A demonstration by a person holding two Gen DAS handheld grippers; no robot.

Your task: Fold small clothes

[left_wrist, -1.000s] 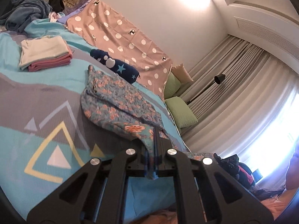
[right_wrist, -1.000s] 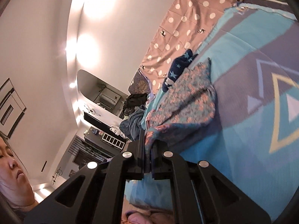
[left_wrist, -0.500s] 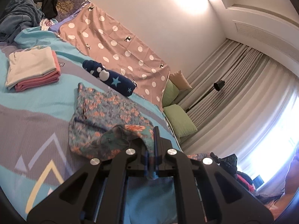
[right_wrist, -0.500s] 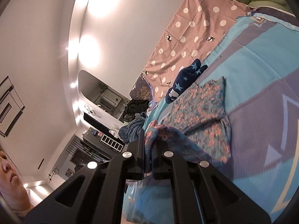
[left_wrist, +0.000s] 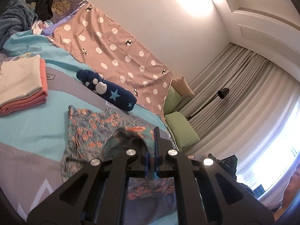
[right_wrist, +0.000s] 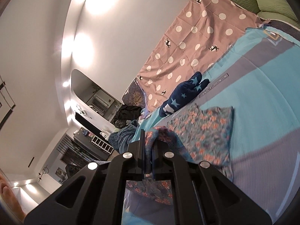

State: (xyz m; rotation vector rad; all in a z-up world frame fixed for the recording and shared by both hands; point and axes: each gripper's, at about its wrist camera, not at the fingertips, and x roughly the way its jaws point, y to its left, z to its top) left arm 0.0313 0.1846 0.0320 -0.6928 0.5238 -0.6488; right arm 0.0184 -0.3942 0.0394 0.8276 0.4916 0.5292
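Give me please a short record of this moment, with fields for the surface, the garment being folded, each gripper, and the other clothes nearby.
surface: bed with a turquoise and grey geometric cover
garment in work: teal floral-print cloth garment, near edge lifted and curled over the part lying flat
left gripper: shut on the floral garment's edge
right gripper: shut on the floral garment's edge
beyond the garment: rolled navy cloth with light blue stars
folded stack: cream piece on top of salmon-pink pieces
unfolded heap: dark and blue clothes at the far end
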